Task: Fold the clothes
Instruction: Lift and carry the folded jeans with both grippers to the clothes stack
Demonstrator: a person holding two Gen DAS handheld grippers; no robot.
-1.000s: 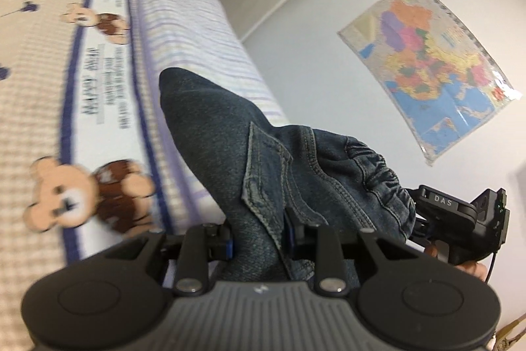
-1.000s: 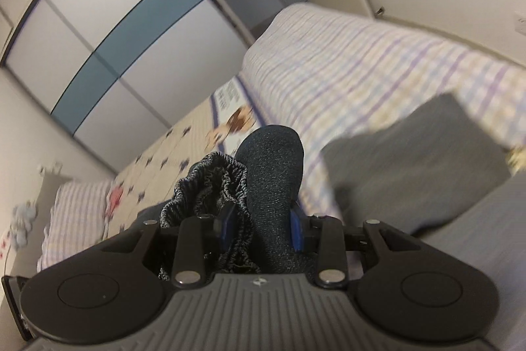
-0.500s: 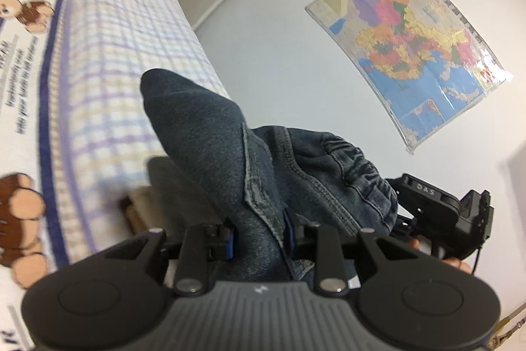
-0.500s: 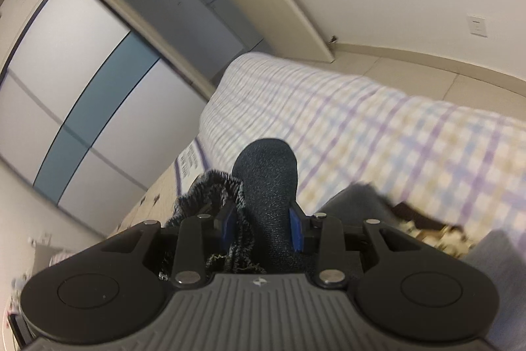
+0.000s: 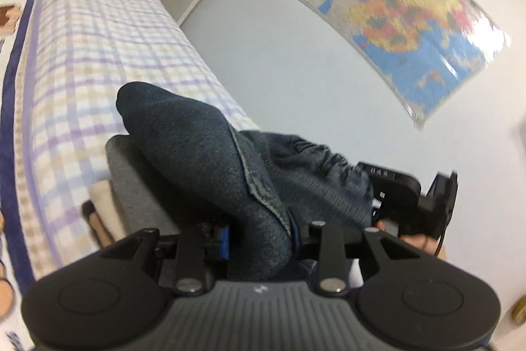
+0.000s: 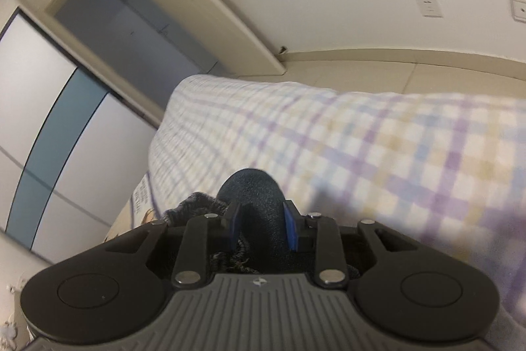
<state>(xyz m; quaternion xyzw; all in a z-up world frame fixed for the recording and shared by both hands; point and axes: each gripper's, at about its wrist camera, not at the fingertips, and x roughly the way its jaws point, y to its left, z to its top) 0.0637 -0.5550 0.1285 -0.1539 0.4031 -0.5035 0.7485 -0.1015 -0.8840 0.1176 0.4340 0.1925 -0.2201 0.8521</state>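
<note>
Dark blue jeans (image 5: 210, 153) with an elastic waistband are held up between both grippers above the bed. My left gripper (image 5: 259, 236) is shut on a thick fold of the jeans beside a pocket seam. My right gripper (image 6: 261, 226) is shut on another fold of the jeans (image 6: 253, 196), with the gathered waistband bunched at its left. The right gripper (image 5: 407, 199) also shows in the left wrist view, at the far end of the waistband. A grey garment (image 5: 138, 186) lies on the bed under the jeans.
The bed has a plaid sheet (image 5: 98, 38) and a bear-print blanket (image 5: 10, 22) at its left. A map (image 5: 404, 15) hangs on the wall. A door (image 6: 203, 9) and a wardrobe (image 6: 49, 120) stand beyond the bed.
Both grippers have swung with the jeans toward the plaid end of the bed and tilted upward. The bear blanket has slid out of view and the grey garment has come into the left view.
</note>
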